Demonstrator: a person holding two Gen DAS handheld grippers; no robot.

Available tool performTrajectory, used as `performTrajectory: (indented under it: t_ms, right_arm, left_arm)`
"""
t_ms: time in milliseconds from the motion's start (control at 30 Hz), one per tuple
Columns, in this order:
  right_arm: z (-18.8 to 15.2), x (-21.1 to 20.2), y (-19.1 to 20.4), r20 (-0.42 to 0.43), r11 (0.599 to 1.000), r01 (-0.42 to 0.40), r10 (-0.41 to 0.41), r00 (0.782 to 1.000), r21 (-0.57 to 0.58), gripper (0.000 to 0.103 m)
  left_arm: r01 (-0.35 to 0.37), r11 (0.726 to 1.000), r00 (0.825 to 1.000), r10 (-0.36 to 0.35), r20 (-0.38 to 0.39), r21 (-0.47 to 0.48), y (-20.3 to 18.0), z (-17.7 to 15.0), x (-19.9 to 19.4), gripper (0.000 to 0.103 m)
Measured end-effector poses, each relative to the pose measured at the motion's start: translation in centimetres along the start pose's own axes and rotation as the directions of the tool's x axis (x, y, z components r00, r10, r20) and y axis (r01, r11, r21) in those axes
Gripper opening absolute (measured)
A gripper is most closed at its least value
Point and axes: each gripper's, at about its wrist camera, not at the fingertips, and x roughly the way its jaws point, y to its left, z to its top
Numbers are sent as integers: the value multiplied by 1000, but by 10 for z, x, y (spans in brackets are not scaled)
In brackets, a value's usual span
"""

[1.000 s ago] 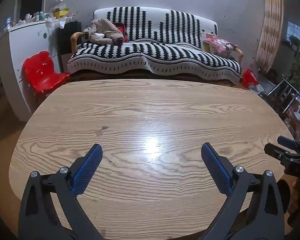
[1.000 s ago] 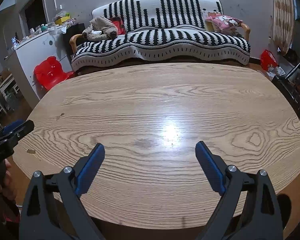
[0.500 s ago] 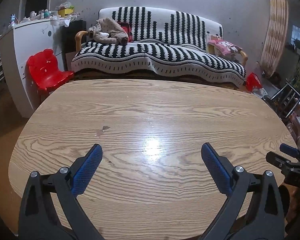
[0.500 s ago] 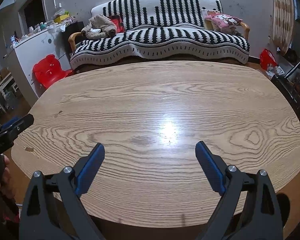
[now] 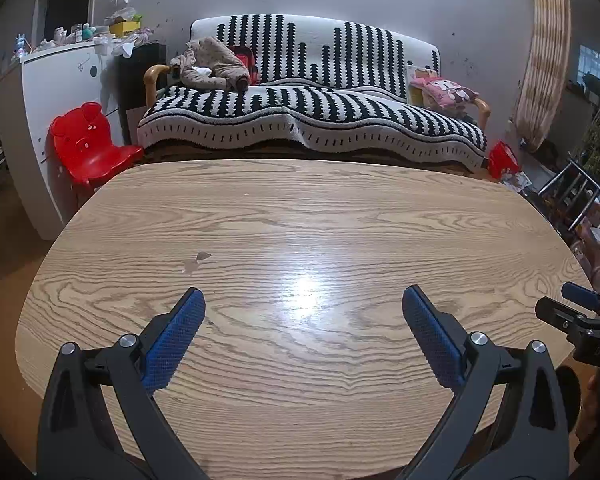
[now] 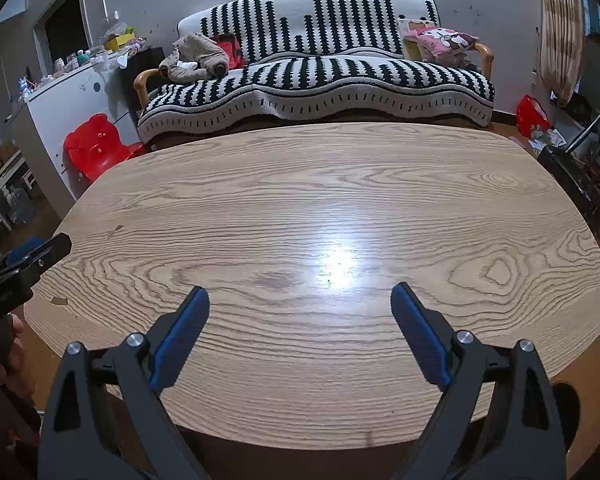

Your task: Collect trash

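Both tongs [image 5: 303, 304] [image 6: 300, 302] wide apart

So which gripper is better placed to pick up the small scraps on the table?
Left, probably. The scraps lie just beyond the left gripper, near its left finger, with its jaws open. From the right gripper, also open and empty, they sit far toward the table's left edge.
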Motion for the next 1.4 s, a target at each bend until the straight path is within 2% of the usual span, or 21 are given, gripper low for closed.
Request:
performTrajectory:
  t_ms: [1400]
  right_arm:
    - [-2, -4, -6, -2, 1000, 3, -3, 1000, -3, 89]
  left_arm:
    - [2, 1000, 1000, -2, -8, 11, -5, -1, 1, 96]
